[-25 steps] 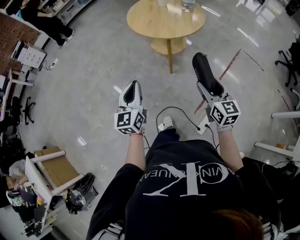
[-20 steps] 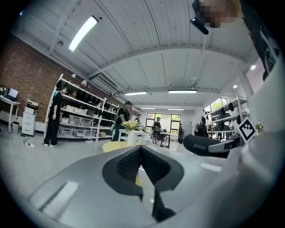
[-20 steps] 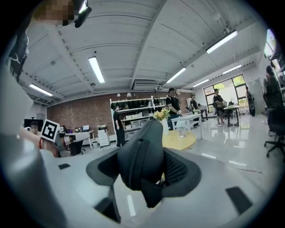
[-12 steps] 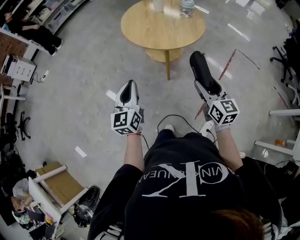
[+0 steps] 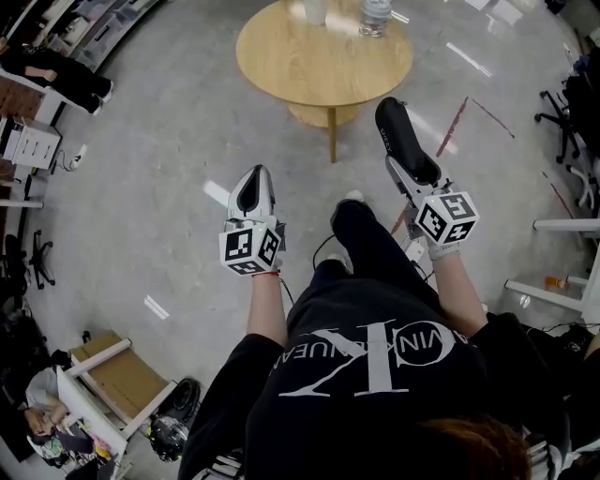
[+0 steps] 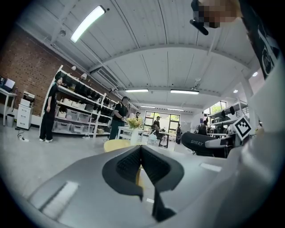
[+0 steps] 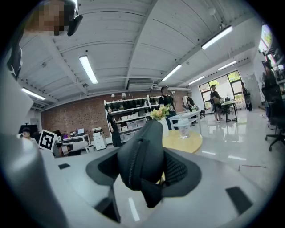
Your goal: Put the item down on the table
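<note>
A black zippered case (image 5: 397, 131) sticks forward from my right gripper (image 5: 413, 174), which is shut on its near end. In the right gripper view the case (image 7: 141, 156) fills the gap between the jaws of my right gripper (image 7: 151, 176). My left gripper (image 5: 255, 178) is shut with nothing in it; its pads (image 6: 129, 161) meet along a thin seam. The case (image 6: 207, 142) also shows at the right of the left gripper view. A round wooden table (image 5: 319, 58) stands ahead on the floor, beyond both grippers. Both grippers hang in the air short of its near edge.
A white vase (image 5: 314, 9) with flowers (image 7: 159, 113) and a clear glass (image 5: 375, 11) stand at the table's far side. A black cable (image 5: 323, 246) lies by the person's feet. Office chairs (image 5: 567, 103) are at the right, and a cardboard box (image 5: 114, 370) at the lower left.
The person has stepped toward the table, one leg swinging forward. The table sits nearer in the head view. Both grippers keep their grip and pose.
</note>
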Demonstrator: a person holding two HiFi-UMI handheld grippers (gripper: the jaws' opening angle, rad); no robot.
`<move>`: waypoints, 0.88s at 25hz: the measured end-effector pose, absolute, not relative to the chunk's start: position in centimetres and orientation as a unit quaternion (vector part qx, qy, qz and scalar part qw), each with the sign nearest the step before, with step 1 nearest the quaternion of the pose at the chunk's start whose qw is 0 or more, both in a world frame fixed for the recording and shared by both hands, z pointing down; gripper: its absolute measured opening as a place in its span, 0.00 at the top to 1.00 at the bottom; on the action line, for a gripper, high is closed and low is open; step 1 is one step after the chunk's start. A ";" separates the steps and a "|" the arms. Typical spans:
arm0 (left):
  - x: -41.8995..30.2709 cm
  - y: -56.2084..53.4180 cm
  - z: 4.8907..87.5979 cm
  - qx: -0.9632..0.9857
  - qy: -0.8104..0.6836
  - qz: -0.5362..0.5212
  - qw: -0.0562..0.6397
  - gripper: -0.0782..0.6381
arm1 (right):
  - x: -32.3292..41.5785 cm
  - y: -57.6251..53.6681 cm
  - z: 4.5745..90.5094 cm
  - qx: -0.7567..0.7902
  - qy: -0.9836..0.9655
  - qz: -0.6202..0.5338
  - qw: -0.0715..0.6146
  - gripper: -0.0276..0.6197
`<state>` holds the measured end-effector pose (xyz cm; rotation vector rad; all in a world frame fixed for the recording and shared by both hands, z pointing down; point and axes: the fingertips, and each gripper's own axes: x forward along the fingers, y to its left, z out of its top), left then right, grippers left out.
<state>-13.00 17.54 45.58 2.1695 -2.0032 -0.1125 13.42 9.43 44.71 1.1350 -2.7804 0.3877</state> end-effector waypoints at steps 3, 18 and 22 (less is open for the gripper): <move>-14.5 16.3 45.9 0.723 -0.682 -0.038 0.099 0.87 | 12.0 7.3 45.1 0.370 -0.917 0.134 0.058 0.55; -19.1 1.6 45.6 0.719 -0.687 -0.025 0.106 0.87 | 4.9 -8.0 46.5 0.331 -0.928 0.151 0.082 0.55; -19.9 -2.4 45.4 0.721 -0.683 -0.027 0.109 0.87 | 3.0 -11.7 46.8 0.322 -0.929 0.157 0.090 0.55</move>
